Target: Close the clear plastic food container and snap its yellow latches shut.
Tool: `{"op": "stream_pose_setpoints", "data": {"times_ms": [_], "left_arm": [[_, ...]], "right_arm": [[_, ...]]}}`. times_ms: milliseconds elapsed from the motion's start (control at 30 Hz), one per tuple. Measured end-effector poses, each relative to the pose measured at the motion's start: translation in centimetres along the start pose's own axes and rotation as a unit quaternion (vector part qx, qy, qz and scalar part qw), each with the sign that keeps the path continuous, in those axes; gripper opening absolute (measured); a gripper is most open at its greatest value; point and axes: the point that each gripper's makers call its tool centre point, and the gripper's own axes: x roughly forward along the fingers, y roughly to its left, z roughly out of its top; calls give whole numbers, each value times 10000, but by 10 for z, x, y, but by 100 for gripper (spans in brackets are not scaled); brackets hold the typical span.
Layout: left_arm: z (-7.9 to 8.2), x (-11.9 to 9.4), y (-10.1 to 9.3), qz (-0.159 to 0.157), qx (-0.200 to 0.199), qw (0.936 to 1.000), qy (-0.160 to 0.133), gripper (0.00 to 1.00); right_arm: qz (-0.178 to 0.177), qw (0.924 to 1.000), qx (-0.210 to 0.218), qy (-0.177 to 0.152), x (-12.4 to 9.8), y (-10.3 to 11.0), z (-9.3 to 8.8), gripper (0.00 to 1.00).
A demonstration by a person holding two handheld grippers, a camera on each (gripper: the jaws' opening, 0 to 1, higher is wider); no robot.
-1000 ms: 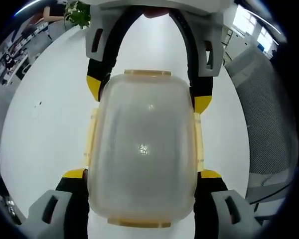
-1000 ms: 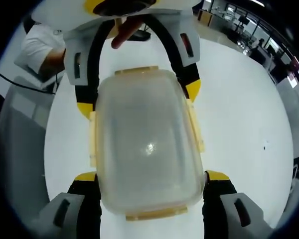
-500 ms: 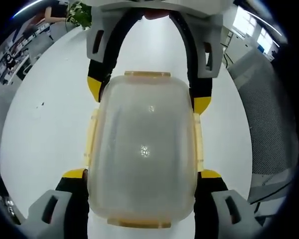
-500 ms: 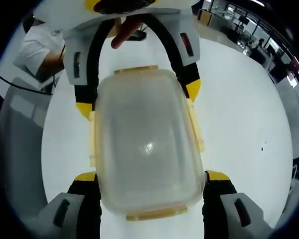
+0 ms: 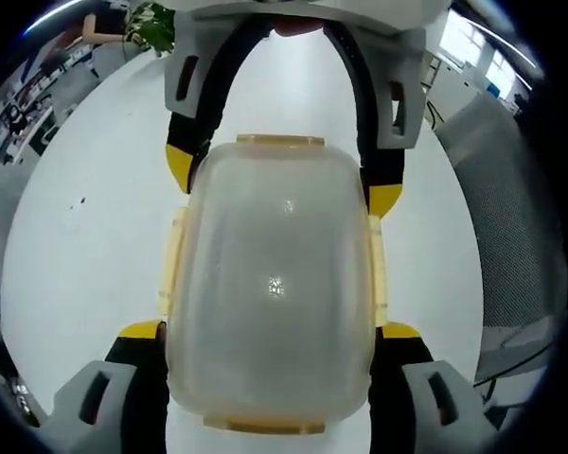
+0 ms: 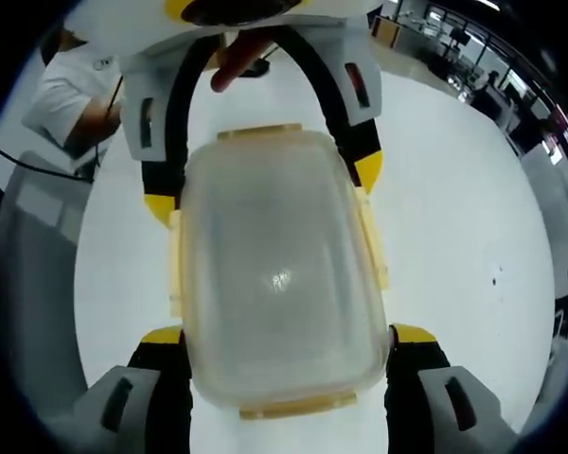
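Observation:
The clear plastic food container has its lid on, with pale yellow latches along all four edges. It hangs over the white table, held from opposite ends. My left gripper is shut on its near end, yellow-tipped jaws pressed against both long sides. My right gripper comes in from the top and clamps the far end. In the right gripper view the same container sits between my right gripper below and my left gripper above. Whether the latches are snapped down I cannot tell.
A grey mesh chair stands beside the table, and a green plant is at the far edge. A person's white sleeve and a finger show behind the left gripper. Office desks lie beyond.

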Motion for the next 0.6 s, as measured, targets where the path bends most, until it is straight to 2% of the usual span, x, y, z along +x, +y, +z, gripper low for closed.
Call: {"op": "stream_pose_setpoints", "data": {"times_ms": [600], "left_arm": [[0,-1,-1,24,-7,10000,-14,89]], "right_arm": [[-91,10000,3,-25,0,2,0,86]]}}
